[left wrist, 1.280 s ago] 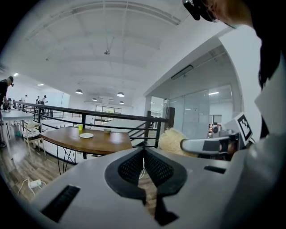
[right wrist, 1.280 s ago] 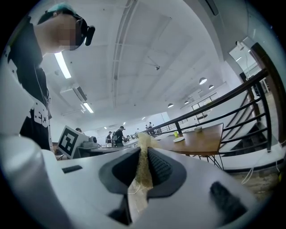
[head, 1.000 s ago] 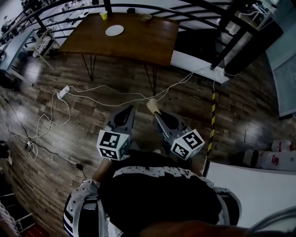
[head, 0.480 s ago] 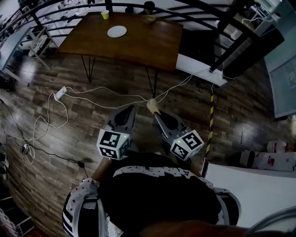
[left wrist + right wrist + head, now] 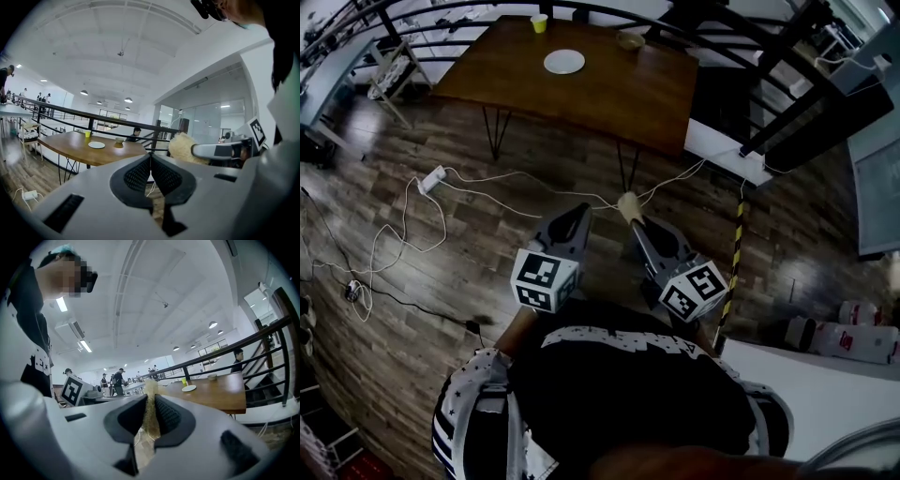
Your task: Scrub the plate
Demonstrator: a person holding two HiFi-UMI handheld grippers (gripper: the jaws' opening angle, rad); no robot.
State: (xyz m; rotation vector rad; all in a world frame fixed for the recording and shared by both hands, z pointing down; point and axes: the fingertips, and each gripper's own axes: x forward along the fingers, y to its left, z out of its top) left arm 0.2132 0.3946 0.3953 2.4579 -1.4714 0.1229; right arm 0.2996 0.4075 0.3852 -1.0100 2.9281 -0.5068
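while right gripper (image 5: pixel 637 225) pinches sponge (image 5: pixel 627 203), plate (image 5: pixel 564 62) sits well ahead

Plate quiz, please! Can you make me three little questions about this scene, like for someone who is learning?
1. True or false: the plate lies on the floor.
2. What is clamped in the right gripper? A) a yellow cup B) a tan sponge C) nothing
3. Fill in: the left gripper has its jaws ____, with nothing between them.
Key: 1 false, it sits on the wooden table. 2 B. 3 shut.
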